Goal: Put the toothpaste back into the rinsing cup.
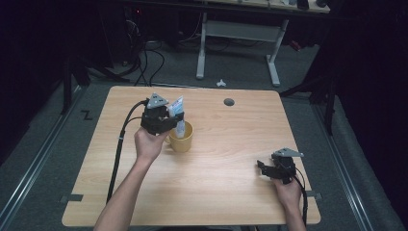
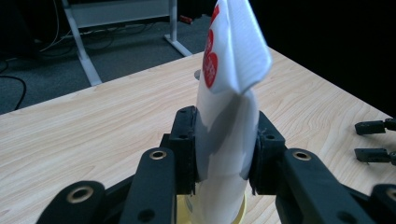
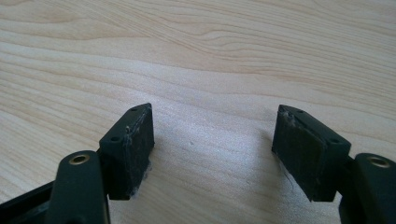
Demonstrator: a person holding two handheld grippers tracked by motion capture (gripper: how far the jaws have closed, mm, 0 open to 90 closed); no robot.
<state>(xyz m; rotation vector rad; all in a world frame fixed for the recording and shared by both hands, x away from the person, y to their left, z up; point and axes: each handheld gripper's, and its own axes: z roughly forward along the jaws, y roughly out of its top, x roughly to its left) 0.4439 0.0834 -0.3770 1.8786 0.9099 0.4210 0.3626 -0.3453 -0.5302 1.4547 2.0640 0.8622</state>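
High view: the left gripper [image 1: 169, 117] sits left of centre, pinching a white tube [image 1: 178, 109] that stands in the yellow mug [image 1: 182, 138] on the wooden table [image 1: 226, 192]; the right gripper [image 1: 264, 168] rests at lower right, well apart from the mug. Left gripper view: tube [image 2: 227, 116] upright dead centre, both pads squeezing its sides, a bit of mug rim [image 2: 243, 208] at the bottom; the other gripper's jaws peek in at the right edge. Right gripper view: jaws spread wide over bare table [image 3: 210, 70].
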